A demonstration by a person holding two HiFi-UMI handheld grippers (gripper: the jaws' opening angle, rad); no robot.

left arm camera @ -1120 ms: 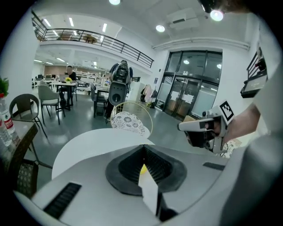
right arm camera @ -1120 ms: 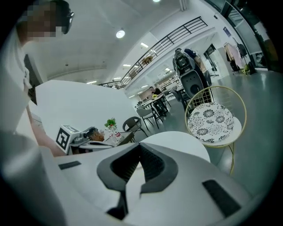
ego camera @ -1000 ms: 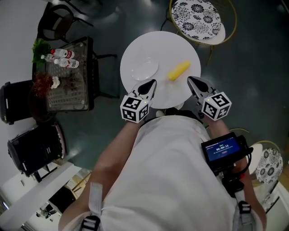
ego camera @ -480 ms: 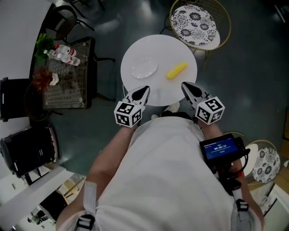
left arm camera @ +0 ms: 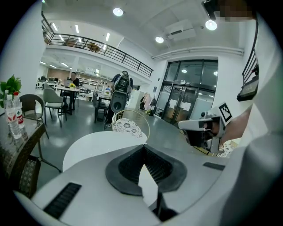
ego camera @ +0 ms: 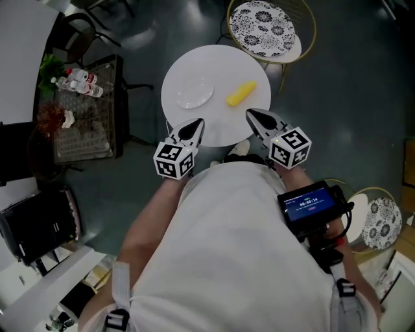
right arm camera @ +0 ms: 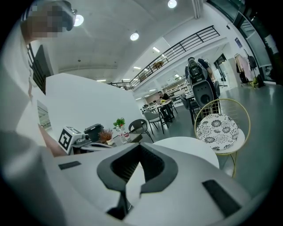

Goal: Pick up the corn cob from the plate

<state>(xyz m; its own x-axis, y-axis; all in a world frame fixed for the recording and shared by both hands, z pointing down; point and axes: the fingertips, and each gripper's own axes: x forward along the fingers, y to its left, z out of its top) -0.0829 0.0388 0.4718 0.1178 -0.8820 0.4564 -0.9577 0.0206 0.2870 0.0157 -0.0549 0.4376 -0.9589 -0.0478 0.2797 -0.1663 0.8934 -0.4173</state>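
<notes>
Compared with one second ago, we find the table (ego camera: 224, 61), the corn cob (ego camera: 240, 93) and both tools sitting further up and to the left in the head view. We put most of that down to the head camera shifting, since the tips keep much the same station over the table's near rim.

Left gripper (ego camera: 196, 123): jaws fully together, nothing between them. Its own view shows the ribbed pads meeting at the tip, with only bare table top beyond.

Right gripper (ego camera: 251, 113): jaws likewise together and empty, pointing across the table toward the patterned chair (ego camera: 262, 19).

Task object: the corn cob lies on the bare table top, to the right of the clear plate (ego camera: 193, 94) and apart from it, not on it. It rests at a slant, nearer the right tool than the left.

We judge that both tools are carried closed because the reach has not begun. The right gripper is the better placed for the pick. The left one waits on the plate's side, where it stays out of the way.

Before descending, we would open the right jaws and line them up across the cob's short axis. A round cob may roll if nudged from one side, so both pads should meet it together
</notes>
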